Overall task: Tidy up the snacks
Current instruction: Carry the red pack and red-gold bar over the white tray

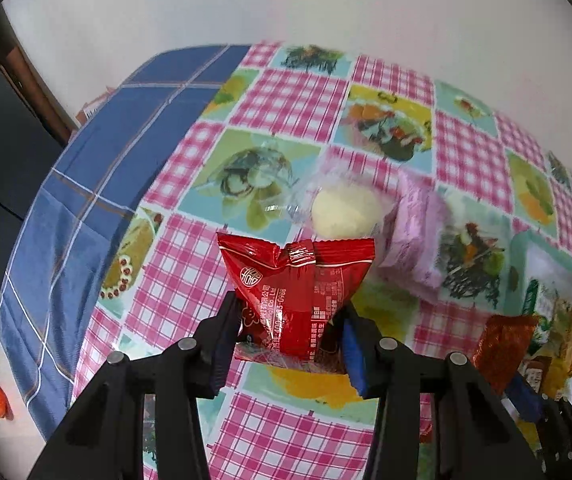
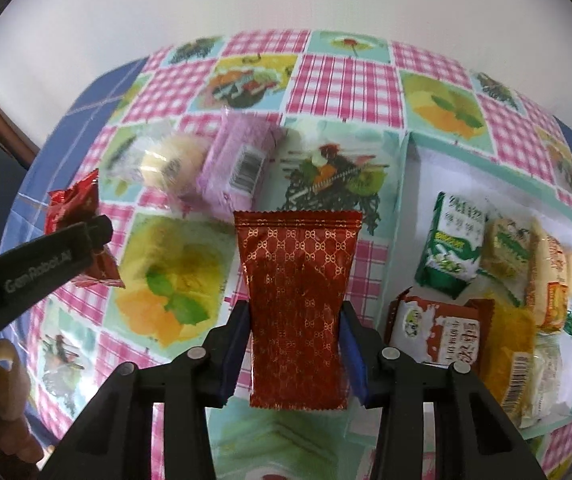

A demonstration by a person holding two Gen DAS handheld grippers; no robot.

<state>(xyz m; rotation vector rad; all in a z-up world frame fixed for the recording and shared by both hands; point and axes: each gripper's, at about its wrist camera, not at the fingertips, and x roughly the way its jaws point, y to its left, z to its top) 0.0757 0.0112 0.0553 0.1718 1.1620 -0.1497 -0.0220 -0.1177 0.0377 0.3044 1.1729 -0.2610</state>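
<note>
My left gripper (image 1: 292, 334) is shut on a bright red snack packet (image 1: 298, 292) and holds it above the table; the packet also shows in the right wrist view (image 2: 73, 220). My right gripper (image 2: 296, 346) is shut on a dark red patterned packet (image 2: 298, 304), held above the table left of the box; it also shows in the left wrist view (image 1: 502, 348). A clear-wrapped pale round bun (image 1: 346, 210) (image 2: 169, 162) and a pink packet (image 1: 414, 232) (image 2: 237, 160) lie on the tablecloth beyond both grippers.
A shallow white box with a teal rim (image 2: 402, 208) at the right holds several snacks, among them a green packet (image 2: 452, 244) and a brown-and-white packet (image 2: 434, 332). The checked tablecloth (image 2: 342, 80) covers the table; a blue cloth (image 1: 97, 168) hangs at the left edge.
</note>
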